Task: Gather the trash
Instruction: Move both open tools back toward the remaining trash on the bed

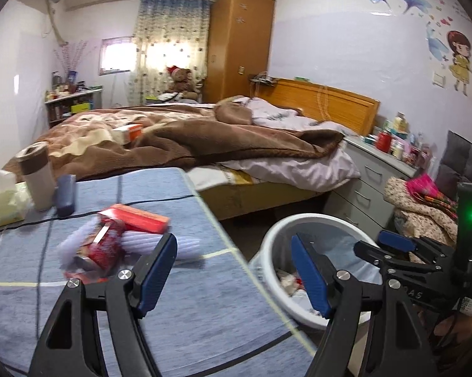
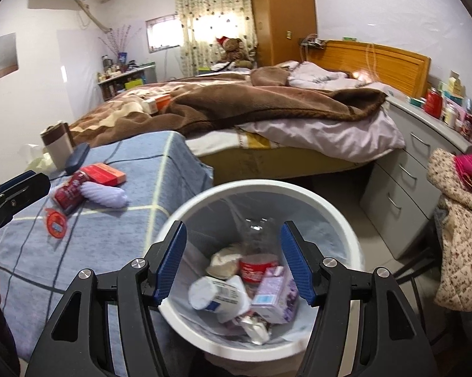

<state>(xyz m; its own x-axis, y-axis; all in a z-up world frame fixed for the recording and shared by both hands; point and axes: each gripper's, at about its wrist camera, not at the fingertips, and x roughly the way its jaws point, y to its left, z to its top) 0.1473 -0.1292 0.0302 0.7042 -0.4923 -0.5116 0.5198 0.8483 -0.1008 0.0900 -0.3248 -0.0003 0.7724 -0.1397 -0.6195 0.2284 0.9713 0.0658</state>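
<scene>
Left gripper (image 1: 232, 267) jaws apart, empty; remaining trash ahead-left on blue tablecloth (image 1: 188, 308): crumpled red wrapper (image 1: 105, 245), lilac ribbed piece (image 1: 173, 245) long axis lying left-right, orange-red box (image 1: 141, 218) behind; left hand nearer, likely next pick. Right gripper (image 2: 232, 267) jaws apart, empty, over white bin (image 2: 339, 207); bin holds clear bottle (image 2: 259, 251), white container (image 2: 213, 292), lilac carton (image 2: 275, 295), scraps.

Trash (image 2: 261, 286) in bin (image 2: 336, 201) beside table (image 2: 78, 251)
</scene>
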